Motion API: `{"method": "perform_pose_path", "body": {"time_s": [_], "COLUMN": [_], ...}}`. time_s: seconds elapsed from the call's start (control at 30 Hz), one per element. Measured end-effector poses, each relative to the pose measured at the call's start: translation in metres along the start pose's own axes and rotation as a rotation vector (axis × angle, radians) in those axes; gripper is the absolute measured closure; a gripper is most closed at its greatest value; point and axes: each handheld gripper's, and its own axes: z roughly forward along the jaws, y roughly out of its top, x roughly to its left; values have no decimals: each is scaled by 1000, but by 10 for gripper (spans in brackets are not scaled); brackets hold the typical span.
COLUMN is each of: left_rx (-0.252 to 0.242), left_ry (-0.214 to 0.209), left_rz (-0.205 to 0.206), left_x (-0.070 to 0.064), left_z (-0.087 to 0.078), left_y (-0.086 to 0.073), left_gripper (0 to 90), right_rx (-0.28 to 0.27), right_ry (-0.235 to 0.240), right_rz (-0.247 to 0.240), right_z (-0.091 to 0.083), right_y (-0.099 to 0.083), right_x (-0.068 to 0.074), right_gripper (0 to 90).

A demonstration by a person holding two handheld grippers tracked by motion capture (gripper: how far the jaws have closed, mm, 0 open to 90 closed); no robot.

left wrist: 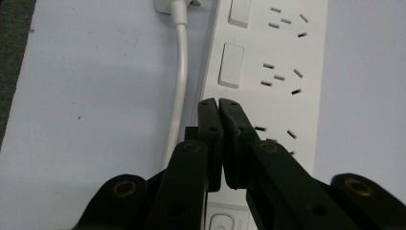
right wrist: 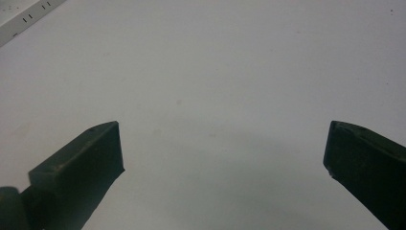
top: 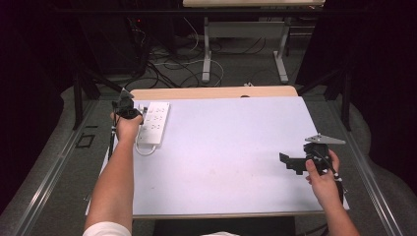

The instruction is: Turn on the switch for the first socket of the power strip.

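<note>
A white power strip (top: 153, 123) lies at the far left of the white table (top: 221, 147), with rows of sockets and white rocker switches (left wrist: 231, 65). Its white cable (left wrist: 179, 72) runs along its left side. My left gripper (top: 128, 108) hovers over the strip's left edge. In the left gripper view its jaws (left wrist: 219, 101) are shut with nothing between them, tips just below a switch. My right gripper (top: 287, 161) sits low over the bare table at the right. Its jaws (right wrist: 222, 143) stand wide open and empty, and a corner of the strip (right wrist: 24, 19) shows far off.
The wooden table edge (top: 211, 92) shows beyond the white sheet. Past it are grey desk legs (top: 206, 54) and loose cables (top: 167, 64) on the floor. Black frame bars (top: 78, 93) stand at both sides of the table.
</note>
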Motion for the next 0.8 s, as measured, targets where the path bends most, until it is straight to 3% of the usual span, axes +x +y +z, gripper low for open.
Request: {"method": "perform_pose_path", "body": {"time_s": [0.63,0.8], "left_rx": [22,23], "left_ry": [5,-4], "left_rz": [1,-34], "left_x": [-4,3], "left_z": [7,11], "left_y": [-4,-9], "left_gripper": [883,879], "right_rx": [1,0], "right_ry": [-4,-4], "right_rz": [3,2], "right_z": [1,2], "right_y": [-1,-1], "right_x": [1,1], "right_gripper": [0,0]}}
